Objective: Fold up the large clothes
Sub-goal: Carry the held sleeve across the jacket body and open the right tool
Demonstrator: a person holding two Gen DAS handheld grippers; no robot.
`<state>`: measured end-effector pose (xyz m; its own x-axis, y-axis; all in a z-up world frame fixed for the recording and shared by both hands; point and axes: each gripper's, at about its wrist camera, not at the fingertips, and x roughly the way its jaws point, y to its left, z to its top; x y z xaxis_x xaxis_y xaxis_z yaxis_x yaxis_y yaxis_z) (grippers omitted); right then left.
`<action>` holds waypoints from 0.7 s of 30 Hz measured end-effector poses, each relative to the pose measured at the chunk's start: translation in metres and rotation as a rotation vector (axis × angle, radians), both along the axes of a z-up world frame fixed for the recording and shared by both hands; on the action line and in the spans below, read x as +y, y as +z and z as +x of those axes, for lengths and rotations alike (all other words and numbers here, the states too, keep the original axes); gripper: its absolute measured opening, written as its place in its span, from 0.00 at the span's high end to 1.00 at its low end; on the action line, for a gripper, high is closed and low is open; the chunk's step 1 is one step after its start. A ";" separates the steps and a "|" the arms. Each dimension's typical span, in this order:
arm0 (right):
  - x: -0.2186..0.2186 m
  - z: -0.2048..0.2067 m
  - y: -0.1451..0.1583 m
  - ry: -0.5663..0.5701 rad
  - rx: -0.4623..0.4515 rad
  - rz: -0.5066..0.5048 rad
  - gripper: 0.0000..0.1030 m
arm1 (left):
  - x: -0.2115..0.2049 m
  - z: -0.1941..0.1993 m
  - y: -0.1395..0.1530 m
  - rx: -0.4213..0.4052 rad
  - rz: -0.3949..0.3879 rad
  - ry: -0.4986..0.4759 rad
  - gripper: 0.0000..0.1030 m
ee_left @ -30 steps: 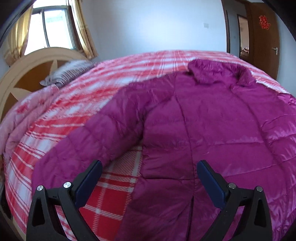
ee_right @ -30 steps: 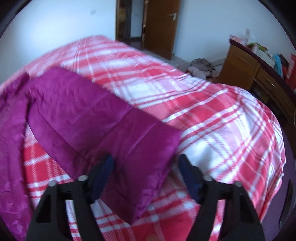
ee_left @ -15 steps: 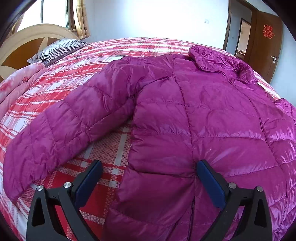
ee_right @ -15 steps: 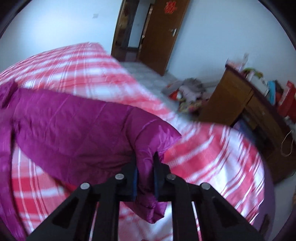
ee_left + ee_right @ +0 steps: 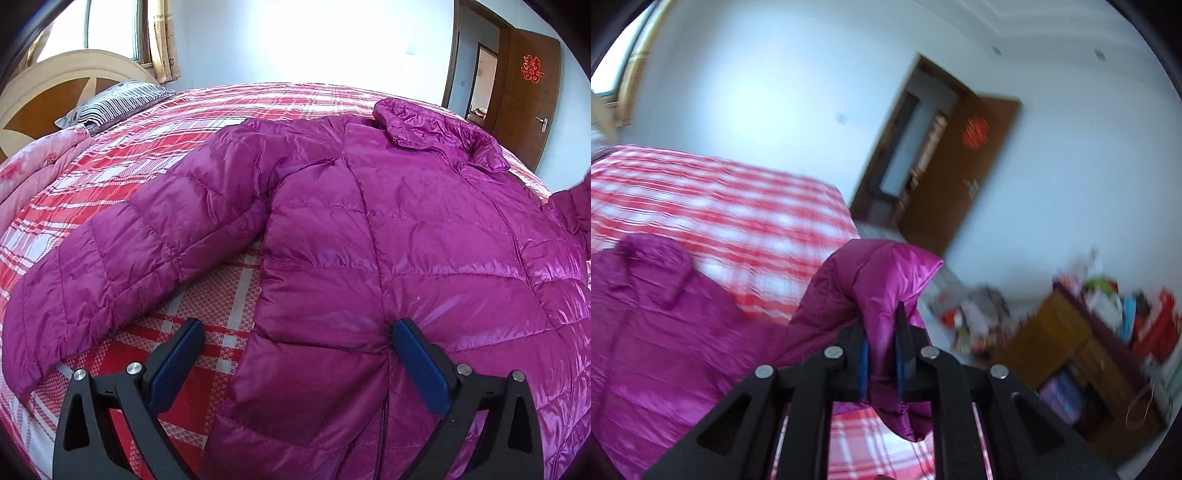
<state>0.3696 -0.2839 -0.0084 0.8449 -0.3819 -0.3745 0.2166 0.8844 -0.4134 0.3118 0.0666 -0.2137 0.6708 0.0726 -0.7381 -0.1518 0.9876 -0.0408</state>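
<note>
Your right gripper (image 5: 881, 354) was spread wide over the end of the right sleeve (image 5: 871, 280) a second ago; now its jaws are clamped narrow on that cuff, and the sleeve hangs lifted clear of the bed (image 5: 720, 206), with the blurred room behind it. That suggests the first fold is under way: the sleeve is ready to be carried across onto the body of the jacket (image 5: 388, 258). The jacket lies face up in the middle of the red checked bed, collar at the far side, its left sleeve (image 5: 140, 251) spread out flat to the left. Your left gripper (image 5: 295, 365) has barely moved and hangs wide open over the near hem by the zip, holding nothing.
</note>
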 end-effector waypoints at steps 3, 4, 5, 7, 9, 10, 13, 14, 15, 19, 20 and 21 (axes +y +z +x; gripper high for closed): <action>0.044 0.001 0.004 0.096 -0.019 -0.056 0.89 | 0.000 -0.001 0.000 -0.005 -0.002 -0.001 0.01; 0.057 0.000 0.004 0.124 -0.020 -0.070 0.89 | 0.001 -0.001 0.000 -0.007 -0.004 -0.002 0.01; 0.070 -0.001 0.004 0.156 -0.021 -0.084 0.89 | 0.001 -0.001 0.000 -0.008 -0.005 -0.002 0.01; 0.098 -0.004 0.003 0.211 -0.021 -0.114 0.89 | 0.001 -0.001 0.000 -0.011 -0.007 -0.003 0.01; 0.122 -0.004 -0.002 0.265 -0.012 -0.136 0.89 | 0.001 -0.002 0.000 -0.013 -0.007 -0.003 0.01; 0.133 -0.002 -0.003 0.285 -0.006 -0.144 0.89 | 0.001 -0.002 0.000 -0.015 -0.007 -0.003 0.01; 0.165 0.001 -0.017 0.345 0.016 -0.161 0.89 | 0.001 -0.003 0.000 -0.019 -0.008 -0.004 0.01; 0.174 0.003 -0.023 0.364 0.026 -0.163 0.89 | 0.001 -0.003 0.000 -0.021 -0.009 -0.004 0.01; 0.186 0.006 -0.030 0.386 0.041 -0.164 0.89 | 0.001 -0.003 0.000 -0.023 -0.010 -0.004 0.01; 0.224 0.019 -0.067 0.451 0.094 -0.168 0.89 | 0.000 -0.004 0.000 -0.028 -0.009 -0.004 0.01; 0.232 0.023 -0.078 0.466 0.111 -0.164 0.89 | 0.000 -0.004 0.000 -0.029 -0.008 -0.004 0.01; 0.241 0.027 -0.089 0.480 0.131 -0.164 0.89 | 0.000 -0.005 0.000 -0.030 -0.007 -0.004 0.01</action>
<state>0.3962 -0.0434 -0.0979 0.8894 -0.0255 -0.4564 -0.2600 0.7929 -0.5510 0.3073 0.0667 -0.2138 0.6927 0.0648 -0.7184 -0.1466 0.9878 -0.0522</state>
